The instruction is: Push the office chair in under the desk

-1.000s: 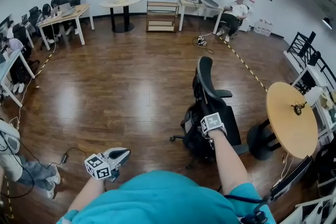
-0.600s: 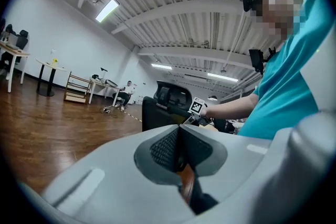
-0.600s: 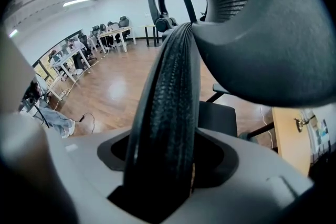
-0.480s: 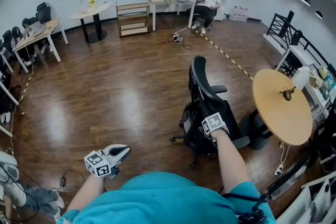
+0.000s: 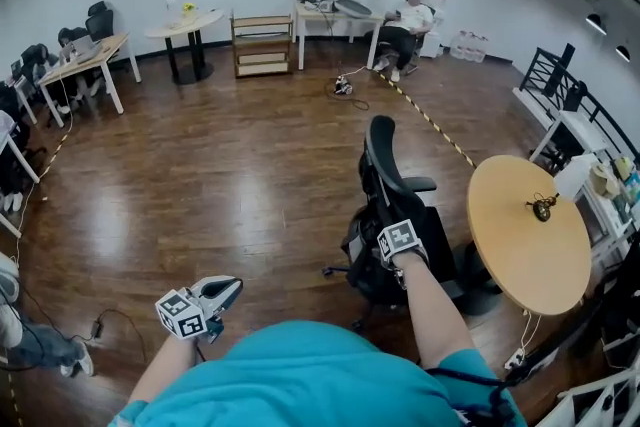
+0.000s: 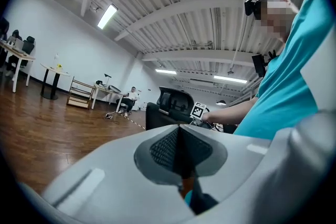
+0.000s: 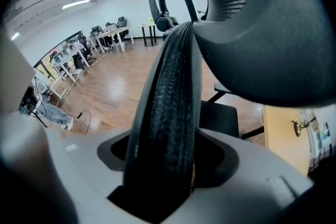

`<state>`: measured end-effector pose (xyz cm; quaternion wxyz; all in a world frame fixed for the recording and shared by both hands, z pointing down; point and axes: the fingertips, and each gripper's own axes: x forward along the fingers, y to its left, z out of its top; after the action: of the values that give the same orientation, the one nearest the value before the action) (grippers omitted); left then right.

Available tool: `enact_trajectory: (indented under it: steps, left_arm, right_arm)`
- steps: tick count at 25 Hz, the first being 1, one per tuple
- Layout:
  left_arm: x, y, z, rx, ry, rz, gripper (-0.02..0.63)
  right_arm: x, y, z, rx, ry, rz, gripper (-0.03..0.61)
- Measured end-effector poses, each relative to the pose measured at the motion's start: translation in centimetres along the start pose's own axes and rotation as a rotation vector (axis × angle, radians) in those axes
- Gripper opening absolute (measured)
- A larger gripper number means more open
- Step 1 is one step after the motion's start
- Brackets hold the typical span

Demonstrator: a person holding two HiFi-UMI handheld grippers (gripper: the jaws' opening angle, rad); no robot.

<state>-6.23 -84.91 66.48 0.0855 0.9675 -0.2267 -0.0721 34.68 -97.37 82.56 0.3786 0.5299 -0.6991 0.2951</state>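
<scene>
A black office chair (image 5: pixel 392 205) with a mesh back stands on the wood floor just left of a round wooden table (image 5: pixel 520 250). My right gripper (image 5: pixel 397 231) is shut on the side edge of the chair's backrest. In the right gripper view the black mesh edge (image 7: pixel 173 86) runs up between the jaws of that gripper (image 7: pixel 168 165), with the seat beyond it. My left gripper (image 5: pixel 224 292) hangs low at the left near my body, shut with nothing in it. From the left gripper view (image 6: pixel 179 152) the chair (image 6: pixel 169 105) shows to the right.
A small object (image 5: pixel 541 207) lies on the round table. A yellow-black tape line (image 5: pixel 430 120) crosses the floor behind the chair. A cable (image 5: pixel 100 323) and a person's feet (image 5: pixel 45 355) are at the left. Desks, a shelf (image 5: pixel 262 43) and a seated person (image 5: pixel 405 20) line the far wall.
The head view has swung and the round table now shows a little closer to the chair. My right gripper has kept its hold on the backrest. The left gripper has barely moved.
</scene>
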Motion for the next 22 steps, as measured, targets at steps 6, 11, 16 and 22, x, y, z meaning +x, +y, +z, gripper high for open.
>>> enact_trajectory:
  steps: [6,11,16,22]
  left_arm:
    - [7.5,-7.1,-2.1,-0.004,-0.004,0.045,0.000]
    - [10.0,-10.7,-3.5,-0.020,-0.007,0.111,0.000]
    - [13.7,-14.0,-3.6,-0.015,-0.004,0.147,0.000]
    - [15.2,-15.6,-4.0,0.007,0.004,0.159,0.000]
  right_arm:
    - [-2.0,-9.2,-1.5,0.009,0.017,0.009,0.296]
    - [-2.3,-15.2,-3.1,0.025,0.020,0.018,0.295]
    - [-3.9,-22.0,-3.8,0.013,0.000,0.018,0.295]
    - [-3.9,-25.5,-5.3,0.031,-0.007,0.035,0.295]
